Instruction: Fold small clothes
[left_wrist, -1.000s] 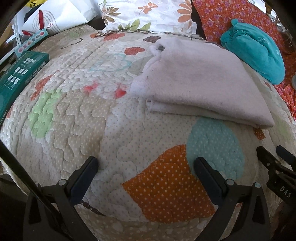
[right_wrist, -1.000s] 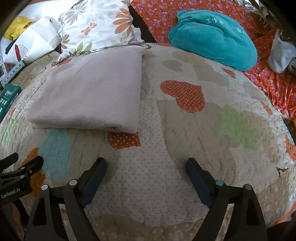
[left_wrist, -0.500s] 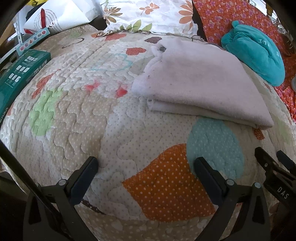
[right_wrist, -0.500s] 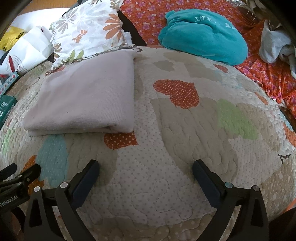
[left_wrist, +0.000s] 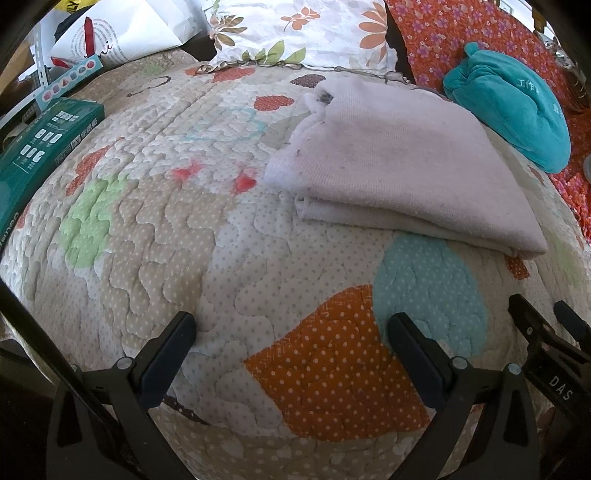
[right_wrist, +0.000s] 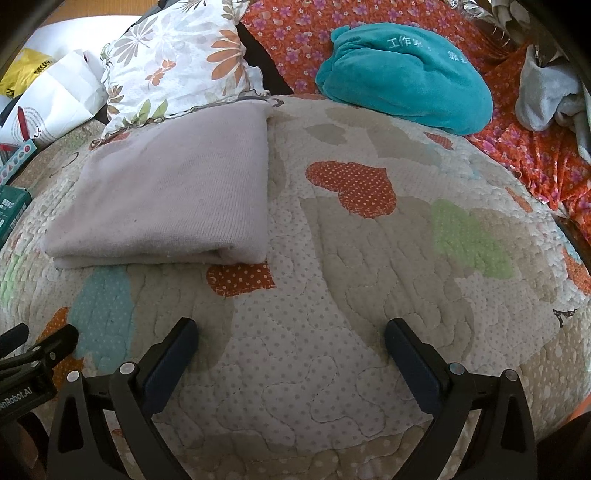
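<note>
One pale pink garment (left_wrist: 402, 162) lies folded on the quilt (left_wrist: 155, 236), beyond both grippers. Left gripper (left_wrist: 291, 332) and right gripper (right_wrist: 290, 334) gape wide, holding nothing. Grabbing only the top layer could drag the fold apart.

The right gripper (left_wrist: 554, 373) carries the white letters "DAS". The left gripper (right_wrist: 26, 387) reads "enRobot.AI", its start cut off. The teal cloth (right_wrist: 406, 74) shows white Chinese characters, perhaps "工作".
</note>
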